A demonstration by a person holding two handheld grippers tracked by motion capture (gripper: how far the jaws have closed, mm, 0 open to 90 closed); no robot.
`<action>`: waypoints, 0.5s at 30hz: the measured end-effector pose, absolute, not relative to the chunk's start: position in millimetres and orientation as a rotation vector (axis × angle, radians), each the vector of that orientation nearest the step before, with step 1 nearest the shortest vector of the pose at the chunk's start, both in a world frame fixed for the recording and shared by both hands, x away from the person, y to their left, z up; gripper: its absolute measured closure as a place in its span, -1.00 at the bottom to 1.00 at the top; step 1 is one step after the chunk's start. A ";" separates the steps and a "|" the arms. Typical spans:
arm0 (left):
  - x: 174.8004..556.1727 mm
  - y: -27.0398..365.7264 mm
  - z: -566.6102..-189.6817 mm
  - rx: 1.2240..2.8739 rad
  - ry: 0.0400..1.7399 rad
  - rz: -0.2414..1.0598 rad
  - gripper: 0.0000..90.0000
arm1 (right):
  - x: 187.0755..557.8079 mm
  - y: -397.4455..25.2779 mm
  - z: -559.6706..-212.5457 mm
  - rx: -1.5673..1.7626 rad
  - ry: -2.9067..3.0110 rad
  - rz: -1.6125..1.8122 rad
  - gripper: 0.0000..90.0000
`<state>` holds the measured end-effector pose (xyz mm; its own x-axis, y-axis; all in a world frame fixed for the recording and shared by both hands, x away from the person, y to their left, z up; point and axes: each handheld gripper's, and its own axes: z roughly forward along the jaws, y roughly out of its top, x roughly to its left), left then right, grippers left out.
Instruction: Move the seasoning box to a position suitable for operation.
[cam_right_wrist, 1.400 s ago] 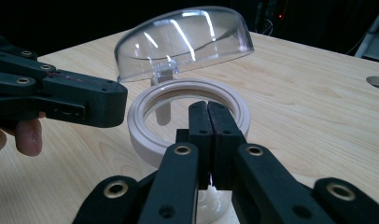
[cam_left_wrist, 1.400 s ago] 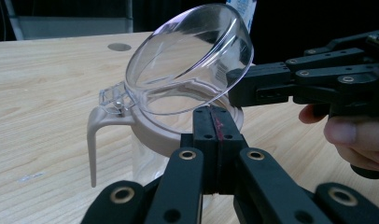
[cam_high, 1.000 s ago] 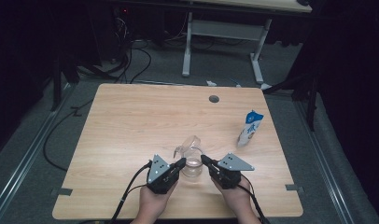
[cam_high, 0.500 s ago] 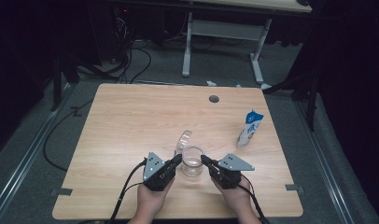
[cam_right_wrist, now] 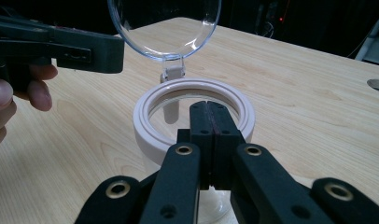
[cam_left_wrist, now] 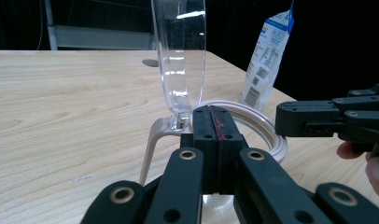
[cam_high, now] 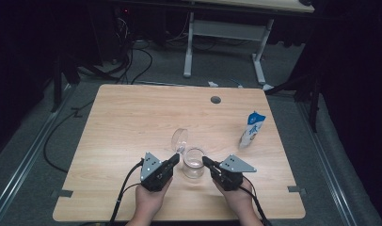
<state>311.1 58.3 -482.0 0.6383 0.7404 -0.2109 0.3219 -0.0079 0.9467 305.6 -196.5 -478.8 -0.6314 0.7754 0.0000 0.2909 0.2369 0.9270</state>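
The glass jar (cam_high: 194, 163) stands near the front edge of the wooden table (cam_high: 132, 117), between the two grippers; its clear body is hard to make out in the high view, and in both gripper views the lower part of the jar is hidden behind the jaws. The clear hinged lid (cam_high: 179, 139) stands open, tilted up at the far-left side of the jar; its top is cut off by the upper edge in the left gripper view (cam_left_wrist: 178, 51) and in the right gripper view (cam_right_wrist: 165, 28). The white sealing ring (cam_right_wrist: 192, 116) around the jar mouth is partly covered by the jaws in each gripper view. The left gripper (cam_high: 172, 161) is held low in the person's left hand (cam_high: 149, 202), pointing forward and to the right, with its tip at the jar's left side near the hinge; its jaws are pressed together with nothing between them. The right gripper (cam_high: 207, 162) is held in the right hand (cam_high: 236, 200), pointing forward and to the left, with its tip at the jar's right side; its jaws are likewise pressed together and empty. Whether either tip touches the jar cannot be told. A blue-and-white carton (cam_high: 252, 129) stands upright, well apart to the right of the jar.
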 end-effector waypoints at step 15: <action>312.0 108.3 -504.3 1.768 0.958 0.531 0.77 | 308.7 -219.3 -473.1 1.049 2.000 1.371 0.68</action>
